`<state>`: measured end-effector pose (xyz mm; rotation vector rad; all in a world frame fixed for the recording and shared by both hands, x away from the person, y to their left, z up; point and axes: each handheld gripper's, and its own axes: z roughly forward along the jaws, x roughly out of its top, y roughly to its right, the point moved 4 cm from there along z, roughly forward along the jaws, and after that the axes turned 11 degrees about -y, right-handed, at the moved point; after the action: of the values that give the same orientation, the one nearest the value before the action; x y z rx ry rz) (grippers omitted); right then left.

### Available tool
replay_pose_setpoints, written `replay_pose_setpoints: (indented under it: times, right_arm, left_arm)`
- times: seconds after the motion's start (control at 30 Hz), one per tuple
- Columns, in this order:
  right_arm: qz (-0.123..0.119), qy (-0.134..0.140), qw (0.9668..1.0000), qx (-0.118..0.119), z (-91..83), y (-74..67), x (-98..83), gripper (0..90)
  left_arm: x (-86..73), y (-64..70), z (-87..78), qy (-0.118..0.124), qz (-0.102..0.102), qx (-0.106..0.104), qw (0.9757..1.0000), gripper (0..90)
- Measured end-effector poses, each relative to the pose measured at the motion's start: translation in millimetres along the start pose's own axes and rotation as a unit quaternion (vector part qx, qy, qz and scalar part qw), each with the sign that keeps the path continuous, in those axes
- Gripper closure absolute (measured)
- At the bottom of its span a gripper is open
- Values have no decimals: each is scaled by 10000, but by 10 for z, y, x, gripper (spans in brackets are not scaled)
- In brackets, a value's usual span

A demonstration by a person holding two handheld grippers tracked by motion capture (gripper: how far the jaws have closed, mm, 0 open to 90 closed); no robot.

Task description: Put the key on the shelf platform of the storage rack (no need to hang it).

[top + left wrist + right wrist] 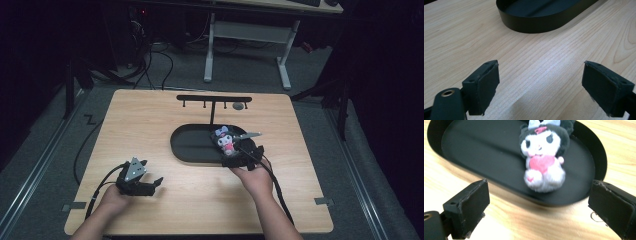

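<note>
Light wood table (pixel 150 125), rounded corners, dark floor all around. Black oval tray (pixel 187 145) sits mid-table, slightly right of centre, with a raised rim. Plush toy (pixel 225 140), white face, black hood, pink heart, lies inside the tray at its right end, close to the near-right rim; in the right gripper view the plush toy (pixel 543 160) lies face up on the tray floor, and the rest of the tray floor to its left is bare.

Right gripper (pixel 245 152) is at the tray's near-right edge, jaws spread wide with nothing between them; in its own view the right gripper (pixel 536 210) hangs over bare wood just outside the rim, the toy beyond the jaws, not touched.

Left gripper (pixel 145 182) is at the near-left of the table, well apart from the tray, jaws spread wide and empty. From the left gripper (pixel 540 85) view, open wood runs up to the tray wall (pixel 536 23).

Black T-shaped rack (pixel 214 100) stands behind the tray near the far edge. Left half of the table is open.
</note>
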<state>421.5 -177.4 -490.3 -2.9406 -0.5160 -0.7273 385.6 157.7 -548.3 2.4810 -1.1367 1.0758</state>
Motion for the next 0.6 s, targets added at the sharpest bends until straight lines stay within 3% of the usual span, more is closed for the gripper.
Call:
replay_pose_setpoints:
  times: [0.4, 0.6]
  right_arm:
    - [-100, 203, 9997, 50, -75, 31, -499, 32]
    - [49, 385, 9989, 268, -61, 25, -807, 43]
  left_arm:
    - [-1, 2, 0, -17, 20, 0, 10000, 153]
    - [0, 2, 4, -21, 13, 1, 10000, 154]
